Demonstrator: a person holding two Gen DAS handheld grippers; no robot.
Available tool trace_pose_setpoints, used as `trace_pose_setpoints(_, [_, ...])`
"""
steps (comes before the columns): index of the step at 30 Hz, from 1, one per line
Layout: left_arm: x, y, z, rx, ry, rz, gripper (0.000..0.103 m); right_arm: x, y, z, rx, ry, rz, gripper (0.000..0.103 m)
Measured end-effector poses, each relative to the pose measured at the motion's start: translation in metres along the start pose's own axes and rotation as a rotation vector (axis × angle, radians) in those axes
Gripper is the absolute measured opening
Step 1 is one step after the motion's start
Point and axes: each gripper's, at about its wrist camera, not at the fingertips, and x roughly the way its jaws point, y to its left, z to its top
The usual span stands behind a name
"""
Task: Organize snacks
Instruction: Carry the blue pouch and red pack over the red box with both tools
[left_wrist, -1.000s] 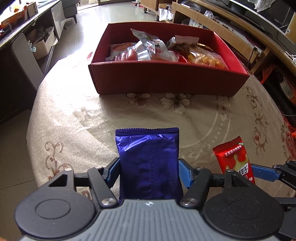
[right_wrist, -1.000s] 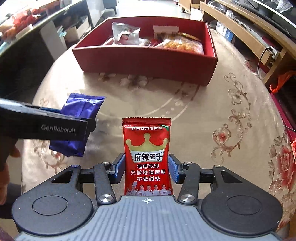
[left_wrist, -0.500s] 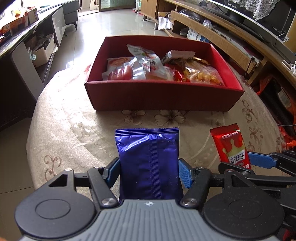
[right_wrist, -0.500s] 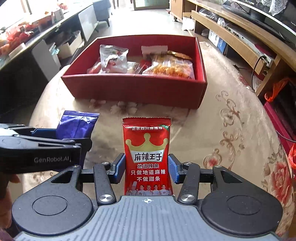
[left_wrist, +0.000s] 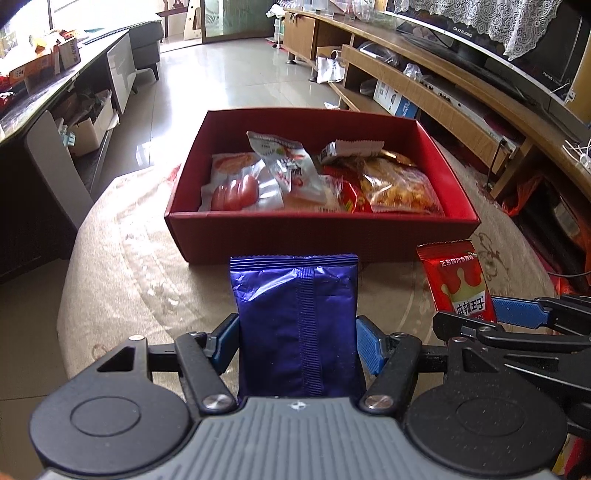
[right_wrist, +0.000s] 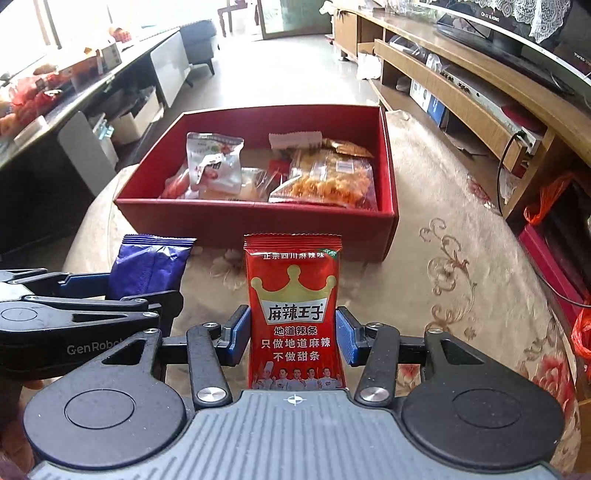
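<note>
Several snacks already lie in the red box (left_wrist: 321, 236) on the worktop (right_wrist: 454, 266). My left fingers (left_wrist: 297, 341) grip the blue packet (left_wrist: 295, 317) and my right fingers (right_wrist: 293, 332) the red packet (right_wrist: 293, 314), both held short of the box, yet to go in.

Each view is taken from behind its own gripper, angled down and forward across the table (left_wrist: 122, 258) toward the box (left_wrist: 321, 236), which is seen close ahead. The box (right_wrist: 255, 221) and both packets are shared, the views being set side by side.
</note>
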Motion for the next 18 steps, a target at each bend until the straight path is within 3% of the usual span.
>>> trace_pose_setpoints(18, [-0.001, -0.004, 0.044, -0.015, -0.085, 0.037, 0.061, 0.001, -0.007, 0.042, 0.001, -0.063, -0.007, 0.056])
